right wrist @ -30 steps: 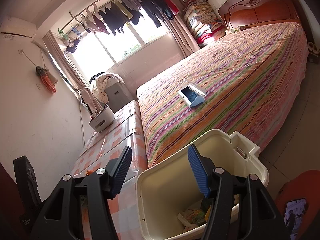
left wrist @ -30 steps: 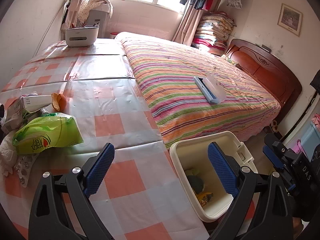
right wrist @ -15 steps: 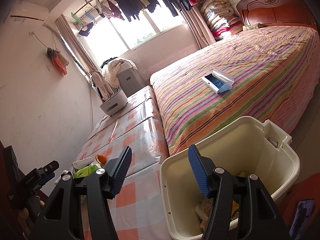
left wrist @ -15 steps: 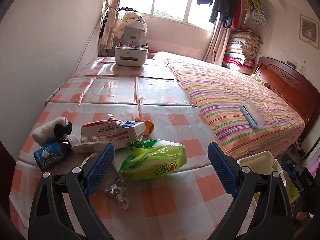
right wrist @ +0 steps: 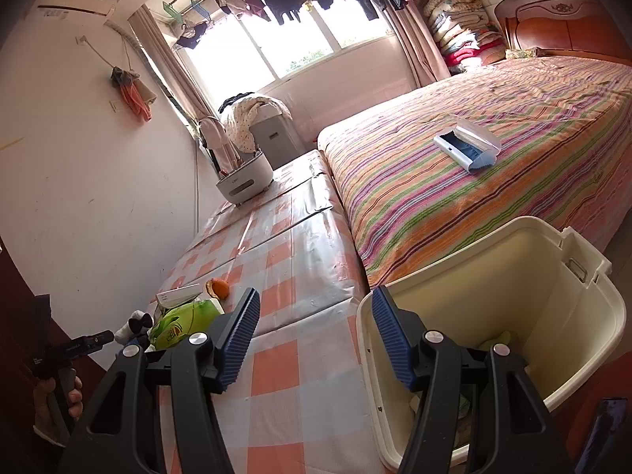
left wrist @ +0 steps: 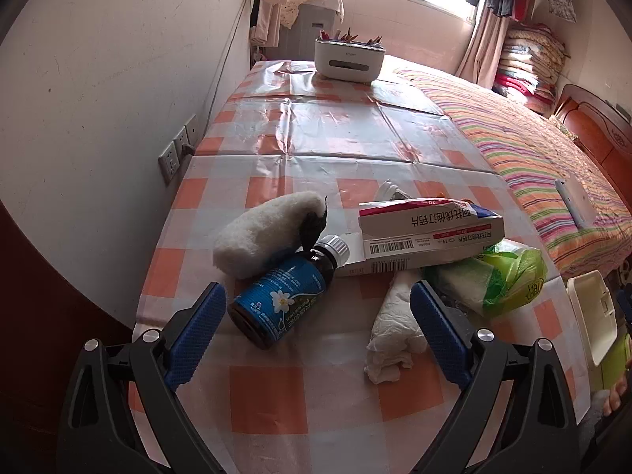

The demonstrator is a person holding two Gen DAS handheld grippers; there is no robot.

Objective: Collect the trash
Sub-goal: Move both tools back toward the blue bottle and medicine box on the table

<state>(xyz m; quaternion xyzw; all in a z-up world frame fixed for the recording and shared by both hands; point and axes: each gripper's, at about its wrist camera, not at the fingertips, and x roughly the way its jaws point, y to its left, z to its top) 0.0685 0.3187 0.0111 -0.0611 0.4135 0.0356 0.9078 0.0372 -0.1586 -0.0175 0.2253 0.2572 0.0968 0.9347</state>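
My left gripper is open just above the checked table, empty. A blue medicine bottle lies on its side between the fingers, nearer the left one. A crumpled white tissue lies by the right finger. Behind them are a white fluffy roll, a red-and-white medicine box and a green plastic bag. My right gripper is open and empty at the near left rim of the cream trash bin, which holds some trash.
A white organizer stands at the table's far end. An orange peel lies behind the box. The striped bed adjoins the table, with a blue-and-white case on it. Wall sockets are on the left.
My left gripper has swung left from over the bin to the trash pile, and the bottle and tissue now lie at its fingers. The bin has drifted right in the right wrist view.
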